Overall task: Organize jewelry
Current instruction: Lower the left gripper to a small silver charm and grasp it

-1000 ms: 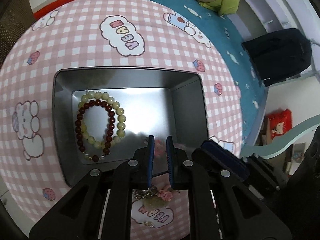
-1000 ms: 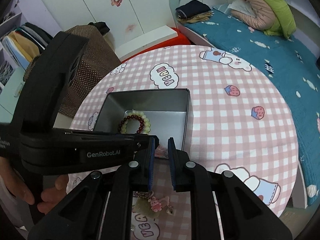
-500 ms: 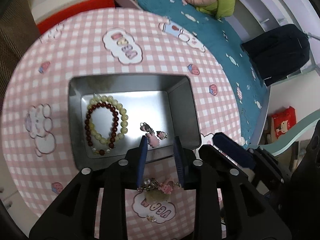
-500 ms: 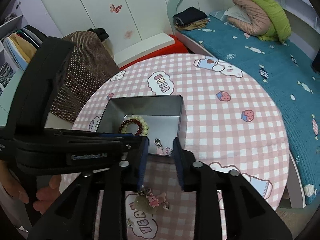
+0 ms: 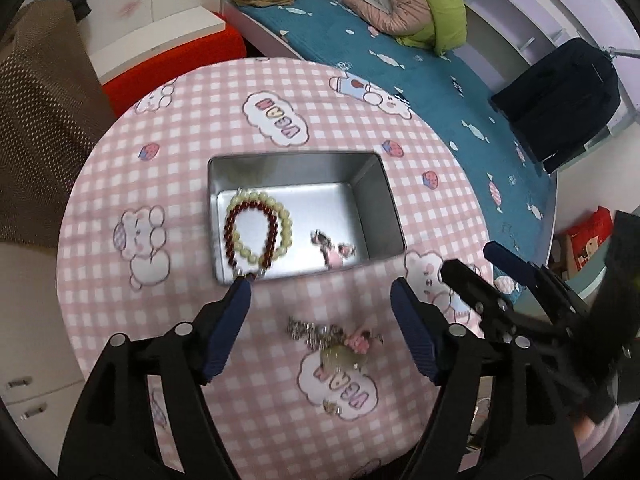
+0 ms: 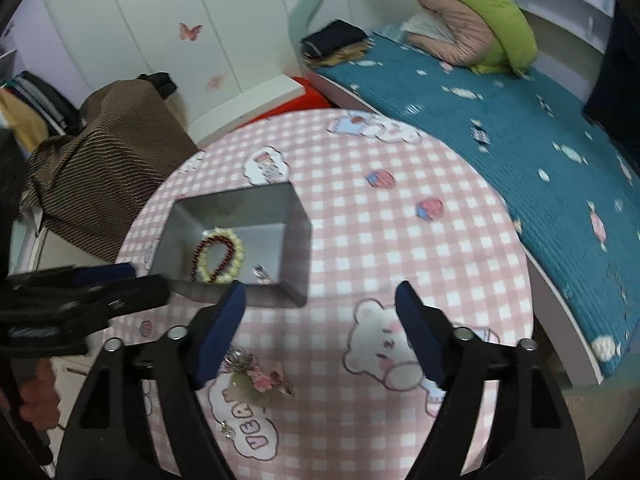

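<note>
A silver metal tin (image 5: pixel 378 204) (image 6: pixel 298 240) stands on the round pink checked table. Inside lie a cream bead bracelet (image 5: pixel 286 228) (image 6: pixel 239 254) and a dark red bead bracelet (image 5: pixel 230 226) (image 6: pixel 202 246), with a small pink charm (image 5: pixel 334 248) (image 6: pixel 262 272) at the right. On the cloth near the front lies a pile of charms with a green stone and pink flower (image 5: pixel 340 344) (image 6: pixel 256 378). My left gripper (image 5: pixel 320 320) is open and empty above this pile. My right gripper (image 6: pixel 320 320) is open and empty, right of the pile.
The table edge (image 5: pixel 472 184) drops to a bed with a teal quilt (image 6: pixel 500 100) on the right. A brown cloth-covered chair (image 6: pixel 104 160) stands at the left. A small loose charm (image 6: pixel 228 434) lies on the cloth near the front.
Both grippers opened wide and pulled back from the tin. The pink charm left the left gripper's fingers and now lies inside the tin.
</note>
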Demonstrator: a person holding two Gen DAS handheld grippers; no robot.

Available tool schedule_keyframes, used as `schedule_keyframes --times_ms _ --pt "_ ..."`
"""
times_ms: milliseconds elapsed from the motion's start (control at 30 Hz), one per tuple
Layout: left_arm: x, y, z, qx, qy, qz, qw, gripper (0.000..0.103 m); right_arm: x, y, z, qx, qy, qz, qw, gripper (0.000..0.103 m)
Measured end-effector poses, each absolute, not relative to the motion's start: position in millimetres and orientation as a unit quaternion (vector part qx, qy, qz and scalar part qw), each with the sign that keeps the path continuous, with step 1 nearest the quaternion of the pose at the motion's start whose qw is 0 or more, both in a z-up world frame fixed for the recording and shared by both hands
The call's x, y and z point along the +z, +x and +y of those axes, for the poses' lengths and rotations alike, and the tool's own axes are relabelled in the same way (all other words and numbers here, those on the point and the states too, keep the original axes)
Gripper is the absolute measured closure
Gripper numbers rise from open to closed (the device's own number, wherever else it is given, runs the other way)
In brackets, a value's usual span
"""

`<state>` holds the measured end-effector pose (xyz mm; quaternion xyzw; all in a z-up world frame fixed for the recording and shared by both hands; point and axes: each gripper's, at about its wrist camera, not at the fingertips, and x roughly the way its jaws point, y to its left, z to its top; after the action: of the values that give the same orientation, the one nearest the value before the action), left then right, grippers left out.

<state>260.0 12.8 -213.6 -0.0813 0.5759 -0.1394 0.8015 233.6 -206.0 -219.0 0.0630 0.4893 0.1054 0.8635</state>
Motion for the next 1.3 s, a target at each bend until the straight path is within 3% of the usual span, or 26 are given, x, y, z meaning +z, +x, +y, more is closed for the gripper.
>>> schedule_keyframes --times_ms 67,367,633,933,1000,1200,1267,1300 --pt "-214.9 253.9 14.9 -0.131 -0.078 0.579 0.801 0.022 -224.4 230.7 -211.1 0.102 0.075 0.499 0.857 0.020" --pt "-244.0 218.7 13.8 -0.118 -0.055 0.608 0.783 0.018 -246.2 213.3 -214.3 0.089 0.062 0.531 0.841 0.010" --pt "-292.5 193.7 4.4 -0.113 -0.035 0.665 0.737 0.014 -261.3 194.3 -221.4 0.085 0.046 0.543 0.834 0.008" --pt "-310.3 182.0 3.9 -0.098 -0.049 0.676 0.728 0.014 -271.3 173.3 -215.5 0.100 0.011 0.550 0.829 0.008" --pt "-314.7 180.5 0.6 -0.096 -0.050 0.678 0.727 0.019 -273.5 169.8 -214.2 0.105 0.003 0.554 0.826 0.008" --pt "-315.7 179.4 -13.5 -0.094 -0.027 0.673 0.733 0.047 -273.2 164.1 -209.9 0.118 -0.012 0.554 0.824 0.008" --pt "-315.2 179.6 -18.0 -0.104 -0.027 0.678 0.728 0.069 -273.4 163.2 -209.2 0.120 -0.015 0.554 0.824 0.008" --pt "-315.7 179.6 -19.7 -0.110 -0.032 0.682 0.722 0.075 -273.7 162.9 -209.1 0.121 -0.015 0.555 0.823 0.008"
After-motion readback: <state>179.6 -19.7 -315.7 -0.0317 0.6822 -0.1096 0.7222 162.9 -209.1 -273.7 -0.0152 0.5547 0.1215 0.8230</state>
